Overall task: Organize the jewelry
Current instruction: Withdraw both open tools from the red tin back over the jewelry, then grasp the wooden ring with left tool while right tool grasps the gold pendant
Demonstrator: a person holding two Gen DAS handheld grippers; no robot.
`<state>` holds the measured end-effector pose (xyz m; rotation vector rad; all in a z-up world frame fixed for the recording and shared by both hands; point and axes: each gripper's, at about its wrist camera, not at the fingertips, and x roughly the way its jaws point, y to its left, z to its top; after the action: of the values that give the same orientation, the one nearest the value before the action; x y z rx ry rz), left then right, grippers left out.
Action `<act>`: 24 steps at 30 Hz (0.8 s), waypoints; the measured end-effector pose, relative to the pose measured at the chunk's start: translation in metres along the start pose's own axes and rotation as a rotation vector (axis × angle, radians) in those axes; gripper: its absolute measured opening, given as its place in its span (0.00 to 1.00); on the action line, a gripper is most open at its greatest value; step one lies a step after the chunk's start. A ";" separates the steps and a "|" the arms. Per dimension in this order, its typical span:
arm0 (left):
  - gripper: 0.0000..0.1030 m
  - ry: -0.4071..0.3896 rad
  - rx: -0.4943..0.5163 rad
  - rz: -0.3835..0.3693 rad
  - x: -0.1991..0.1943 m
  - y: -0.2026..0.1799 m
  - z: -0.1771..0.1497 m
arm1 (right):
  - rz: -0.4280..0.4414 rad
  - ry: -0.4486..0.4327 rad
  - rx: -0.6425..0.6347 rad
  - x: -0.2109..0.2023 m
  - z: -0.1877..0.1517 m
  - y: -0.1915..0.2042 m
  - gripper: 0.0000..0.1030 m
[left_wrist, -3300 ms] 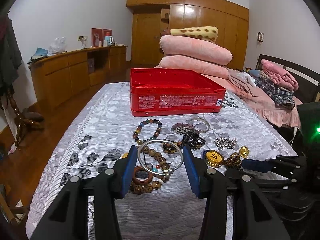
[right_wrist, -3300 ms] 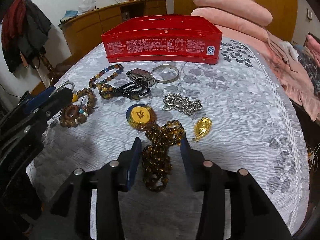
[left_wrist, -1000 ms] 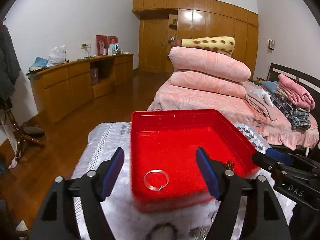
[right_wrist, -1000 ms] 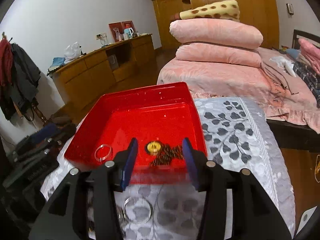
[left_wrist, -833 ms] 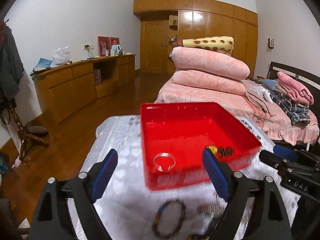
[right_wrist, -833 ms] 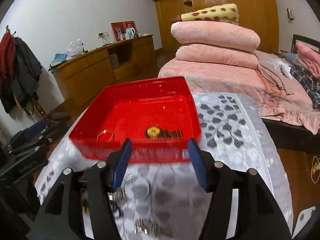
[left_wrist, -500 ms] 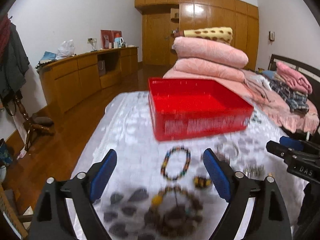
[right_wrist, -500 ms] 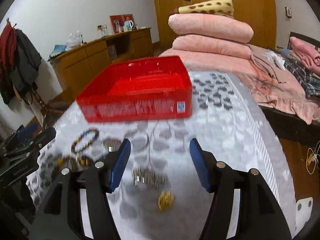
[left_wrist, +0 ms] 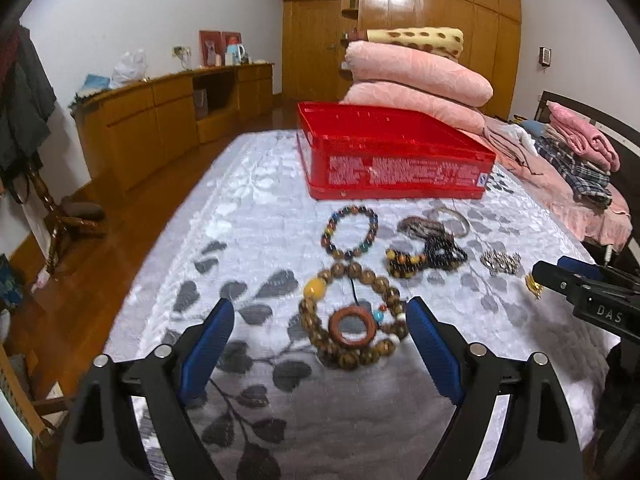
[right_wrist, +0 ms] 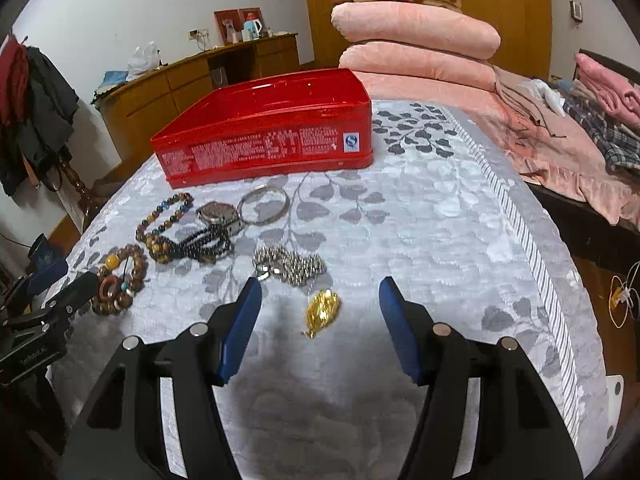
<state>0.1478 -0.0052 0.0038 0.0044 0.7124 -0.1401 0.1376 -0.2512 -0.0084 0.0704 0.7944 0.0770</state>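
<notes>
Under my left gripper (left_wrist: pixel 320 326), jaws wide apart and empty, lies a brown wooden bead bracelet (left_wrist: pixel 354 316) with a ring, on the grey leaf-patterned cloth (left_wrist: pixel 256 216); right gripper (right_wrist: pixel 320 310) also empty-spread above a gold pendant (right_wrist: pixel 322 311); wooden bedroom.

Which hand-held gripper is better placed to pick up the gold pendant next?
Right. The right hand-held gripper is open with the gold pendant between its fingers; the left hand-held gripper frames the wooden bead bracelet.

L gripper (left_wrist: pixel 320 336) & R gripper (right_wrist: pixel 320 312) — both agape, empty.

White walls (left_wrist: pixel 120 20), wooden wardrobe (left_wrist: pixel 400 40)
</notes>
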 end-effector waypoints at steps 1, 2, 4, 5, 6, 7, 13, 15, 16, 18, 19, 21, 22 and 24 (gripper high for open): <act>0.82 0.008 -0.003 -0.005 0.001 0.001 -0.001 | 0.001 0.003 0.003 0.000 -0.001 -0.001 0.58; 0.80 0.013 -0.006 -0.010 0.002 0.001 -0.003 | 0.001 0.006 0.004 0.000 -0.003 -0.002 0.58; 0.75 0.026 -0.019 -0.021 0.004 0.003 -0.005 | -0.002 0.013 0.011 0.001 -0.004 -0.003 0.58; 0.73 0.030 -0.025 -0.025 0.004 0.005 -0.006 | -0.001 0.013 0.013 0.001 -0.004 -0.004 0.58; 0.70 0.031 -0.029 -0.026 0.005 0.005 -0.006 | 0.000 0.014 0.015 0.001 -0.004 -0.004 0.58; 0.68 0.033 -0.034 -0.029 0.005 0.006 -0.006 | 0.000 0.014 0.013 0.001 -0.004 -0.004 0.58; 0.59 0.038 -0.041 -0.048 0.007 0.005 -0.005 | 0.004 0.033 0.002 0.005 -0.004 -0.003 0.58; 0.55 0.030 -0.027 -0.059 0.007 0.001 -0.002 | 0.007 0.038 0.005 0.006 -0.003 -0.003 0.58; 0.53 0.030 -0.019 -0.063 0.008 -0.001 -0.001 | 0.008 0.039 0.005 0.006 -0.003 -0.003 0.58; 0.46 0.038 -0.006 -0.077 0.011 -0.006 0.001 | 0.010 0.042 0.004 0.007 -0.003 -0.003 0.58; 0.46 0.041 -0.003 -0.078 0.012 -0.007 0.001 | 0.010 0.042 0.004 0.007 -0.003 -0.003 0.58; 0.45 0.038 0.003 -0.080 0.014 -0.009 0.003 | 0.011 0.044 0.004 0.007 -0.003 -0.003 0.58; 0.45 0.038 0.007 -0.082 0.015 -0.010 0.004 | 0.013 0.045 0.006 0.007 -0.003 -0.004 0.58; 0.39 0.043 0.013 -0.087 0.017 -0.012 0.005 | 0.014 0.049 0.008 0.008 -0.003 -0.004 0.58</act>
<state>0.1623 -0.0197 -0.0027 -0.0114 0.7549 -0.2286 0.1410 -0.2541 -0.0165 0.0818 0.8437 0.0890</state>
